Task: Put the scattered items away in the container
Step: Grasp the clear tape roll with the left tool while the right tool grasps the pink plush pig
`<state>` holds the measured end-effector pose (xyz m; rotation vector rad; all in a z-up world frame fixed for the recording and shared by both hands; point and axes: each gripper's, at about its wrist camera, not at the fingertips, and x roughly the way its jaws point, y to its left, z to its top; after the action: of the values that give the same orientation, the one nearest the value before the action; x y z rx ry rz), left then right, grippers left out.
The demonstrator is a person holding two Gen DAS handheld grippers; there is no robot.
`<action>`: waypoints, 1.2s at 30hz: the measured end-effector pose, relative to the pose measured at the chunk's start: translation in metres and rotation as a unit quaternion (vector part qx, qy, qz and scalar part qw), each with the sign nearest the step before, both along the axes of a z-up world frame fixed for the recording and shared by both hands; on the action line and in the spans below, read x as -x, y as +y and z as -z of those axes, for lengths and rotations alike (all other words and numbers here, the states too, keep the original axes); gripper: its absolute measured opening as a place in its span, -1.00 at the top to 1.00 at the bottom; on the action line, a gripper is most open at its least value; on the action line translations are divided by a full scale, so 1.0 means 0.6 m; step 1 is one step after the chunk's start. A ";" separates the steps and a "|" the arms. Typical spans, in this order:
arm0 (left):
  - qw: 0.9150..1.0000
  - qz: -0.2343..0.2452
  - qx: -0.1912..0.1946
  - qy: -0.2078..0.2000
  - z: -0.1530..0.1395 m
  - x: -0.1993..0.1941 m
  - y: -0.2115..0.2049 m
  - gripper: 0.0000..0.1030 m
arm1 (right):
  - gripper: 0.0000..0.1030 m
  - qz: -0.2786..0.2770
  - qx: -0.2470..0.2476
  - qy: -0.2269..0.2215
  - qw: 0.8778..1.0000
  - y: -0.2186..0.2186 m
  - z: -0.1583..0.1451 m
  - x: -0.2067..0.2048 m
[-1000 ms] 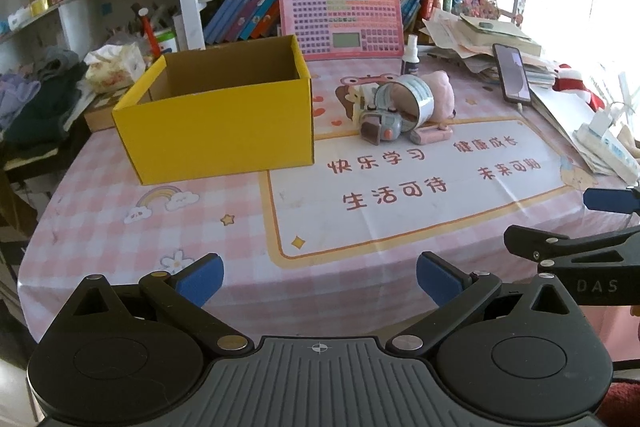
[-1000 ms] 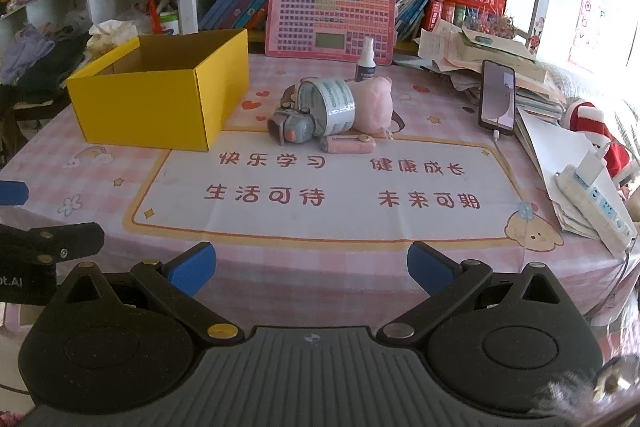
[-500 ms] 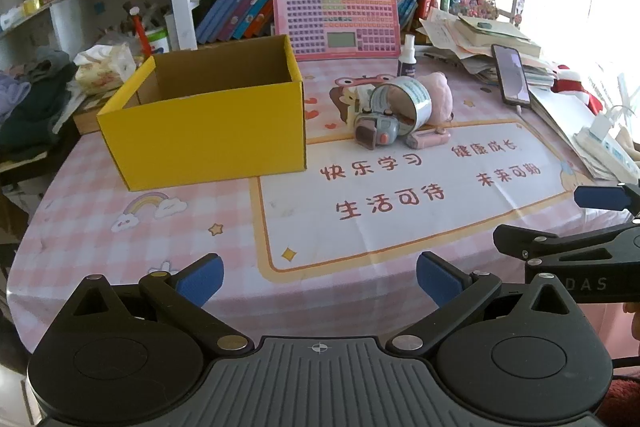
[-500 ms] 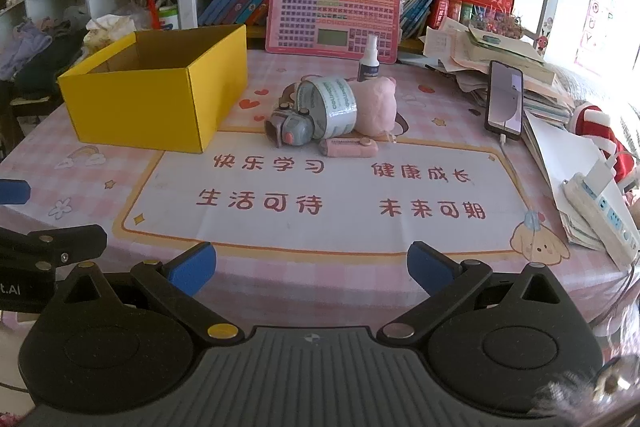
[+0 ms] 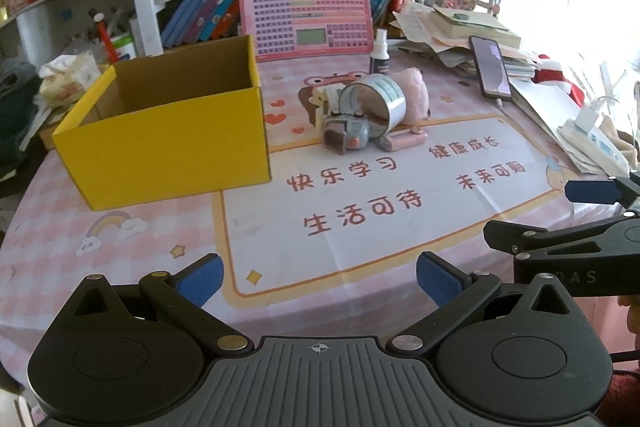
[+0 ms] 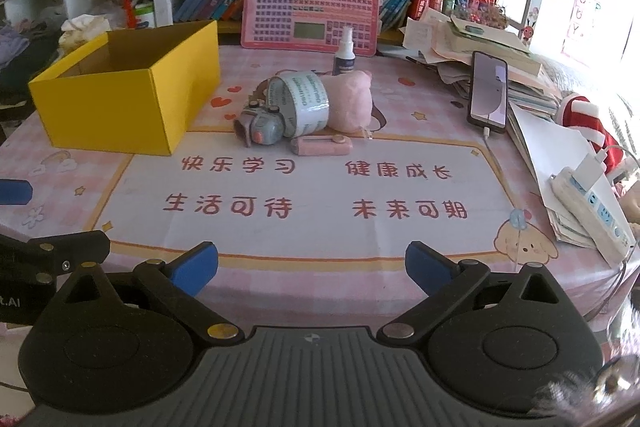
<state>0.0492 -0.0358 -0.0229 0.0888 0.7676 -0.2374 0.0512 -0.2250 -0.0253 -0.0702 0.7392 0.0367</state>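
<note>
An open, empty yellow box (image 5: 168,131) (image 6: 120,99) stands on the table's left. Right of it lies a pile: a tape roll (image 5: 374,103) (image 6: 302,103), a grey toy (image 5: 346,137) (image 6: 260,127), a pink plush (image 5: 416,95) (image 6: 352,99), a pink tube (image 5: 402,139) (image 6: 322,145) and a small spray bottle (image 5: 379,53) (image 6: 345,53). My left gripper (image 5: 318,277) is open and empty above the near table edge. My right gripper (image 6: 312,265) is open and empty, also at the near edge, well short of the pile.
A pink keyboard toy (image 6: 310,13) leans on the bookshelf behind. A phone (image 6: 489,89), paper stacks and a power strip (image 6: 592,215) crowd the right side. The pink printed mat (image 6: 304,195) covers the table. Each gripper shows at the edge of the other's view.
Both grippers have moved forward toward the table and a little left; the box and pile look nearer. Jaws stay open; nothing on the table has moved.
</note>
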 end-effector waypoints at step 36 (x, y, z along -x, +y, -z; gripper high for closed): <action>0.999 0.051 -0.007 0.000 -0.005 -0.234 -0.145 -0.66 | -0.61 -0.014 -0.047 -0.002 0.999 -0.145 -0.011 -0.274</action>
<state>0.1898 -0.1227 -0.0198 0.1408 0.7664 -0.3283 0.2155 -0.3118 -0.0185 0.0080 0.7310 0.0985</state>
